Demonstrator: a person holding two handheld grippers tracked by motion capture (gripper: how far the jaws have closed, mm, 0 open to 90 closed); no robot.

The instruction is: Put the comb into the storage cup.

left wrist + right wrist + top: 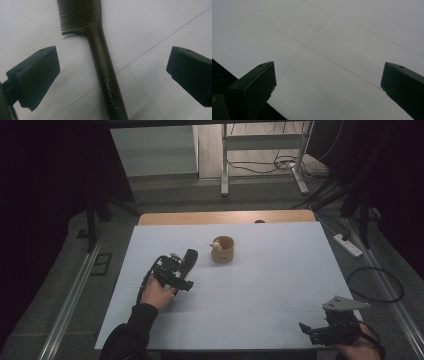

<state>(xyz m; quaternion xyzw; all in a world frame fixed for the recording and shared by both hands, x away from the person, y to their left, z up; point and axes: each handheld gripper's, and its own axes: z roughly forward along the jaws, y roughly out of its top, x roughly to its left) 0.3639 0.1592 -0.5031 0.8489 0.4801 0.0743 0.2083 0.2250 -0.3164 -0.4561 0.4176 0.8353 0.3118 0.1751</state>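
reading "creative art" on comb [105, 65] handle, btwn spread left claw [110, 75]; right claw [328, 87] apart too.

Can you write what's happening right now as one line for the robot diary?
left gripper: open, jaws either side of comb handle | right gripper: open, over table | wooden cup: untouched
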